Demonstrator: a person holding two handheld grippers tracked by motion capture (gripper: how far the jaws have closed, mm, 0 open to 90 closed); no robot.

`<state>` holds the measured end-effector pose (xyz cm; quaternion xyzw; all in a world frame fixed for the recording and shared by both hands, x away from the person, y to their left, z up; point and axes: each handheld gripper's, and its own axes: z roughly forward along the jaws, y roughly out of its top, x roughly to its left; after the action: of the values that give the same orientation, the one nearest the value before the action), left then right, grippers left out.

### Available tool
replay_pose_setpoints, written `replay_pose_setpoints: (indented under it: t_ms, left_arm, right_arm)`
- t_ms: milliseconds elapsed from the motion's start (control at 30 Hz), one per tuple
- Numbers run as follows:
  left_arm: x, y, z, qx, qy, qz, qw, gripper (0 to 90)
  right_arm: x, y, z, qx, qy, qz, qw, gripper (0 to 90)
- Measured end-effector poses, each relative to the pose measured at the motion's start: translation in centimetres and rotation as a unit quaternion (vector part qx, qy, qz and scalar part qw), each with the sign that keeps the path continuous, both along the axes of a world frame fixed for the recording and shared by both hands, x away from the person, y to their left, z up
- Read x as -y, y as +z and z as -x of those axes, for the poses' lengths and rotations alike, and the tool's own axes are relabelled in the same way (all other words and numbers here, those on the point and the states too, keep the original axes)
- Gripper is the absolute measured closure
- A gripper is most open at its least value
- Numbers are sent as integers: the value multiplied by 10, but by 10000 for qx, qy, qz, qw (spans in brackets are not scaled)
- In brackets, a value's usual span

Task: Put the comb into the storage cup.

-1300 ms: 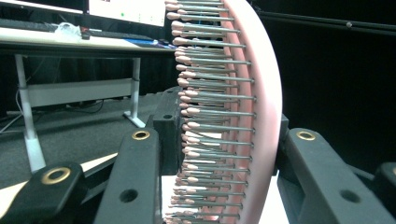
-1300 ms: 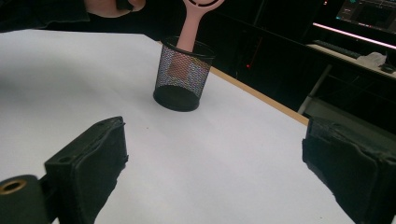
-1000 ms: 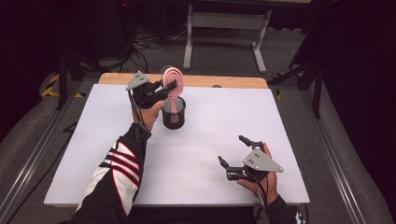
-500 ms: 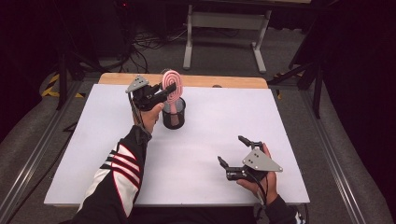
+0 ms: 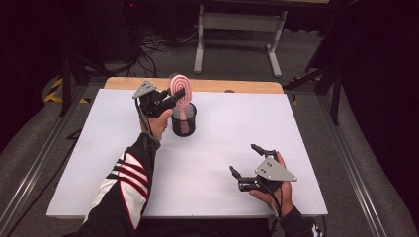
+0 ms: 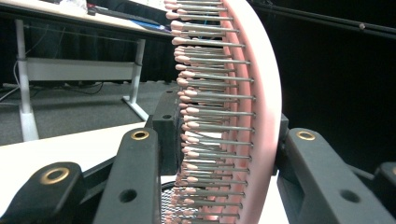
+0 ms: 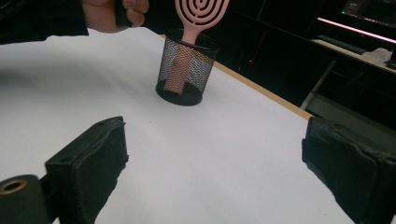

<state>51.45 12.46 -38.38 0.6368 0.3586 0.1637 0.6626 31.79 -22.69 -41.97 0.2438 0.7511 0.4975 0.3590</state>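
We are clamping the pink hairbrush [image 5: 180, 92] by its head in the left gripper [image 5: 174, 98], handle standing in the mesh cup [image 5: 184, 121], right gripper [image 5: 247, 160] idling agape nearby; next, likely letting go cleanly.

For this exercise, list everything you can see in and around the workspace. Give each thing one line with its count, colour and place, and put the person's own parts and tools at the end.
hairbrush: one, pink, standing handle-down in the cup, head up between the left gripper's jaws
mesh cup: one, black, on the board, far left of centre
board: one, white, covering the table
table: one, light wood, its edge showing along the far side of the board
desk frame: one, grey, on the floor beyond the table
cables: several, dark, on the floor beyond the table
left gripper: one, black, shut on the hairbrush head
right gripper: one, black, jaws open, low over the near right of the board
sleeve: one, black with red and white stripes, on the left arm
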Motion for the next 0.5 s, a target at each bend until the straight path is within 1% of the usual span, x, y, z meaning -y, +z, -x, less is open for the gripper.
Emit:
replay_pose_setpoints:
  t_ms: [100,167,200,333,500]
  left_arm:
    - [-3,-1,-2,-38,47,52,10000,624]
    - [-5,-2,-3,-46,70,50,10000,623]
    - [-6,-2,-3,-91,126,48,9999,622]
    - [-10,0,-4,-95,208,-89,9997,613]
    - [-15,0,-6,-152,297,-105,9994,605]
  right_arm:
    - [-1,0,0,-14,7,11,10000,72]
    - [-1,-1,0,-23,18,22,10000,72]
    - [-1,-1,-1,-36,13,29,10000,72]
    - [-2,-3,-1,-54,25,51,10000,73]
    - [-3,-4,-2,-67,30,71,9999,72]
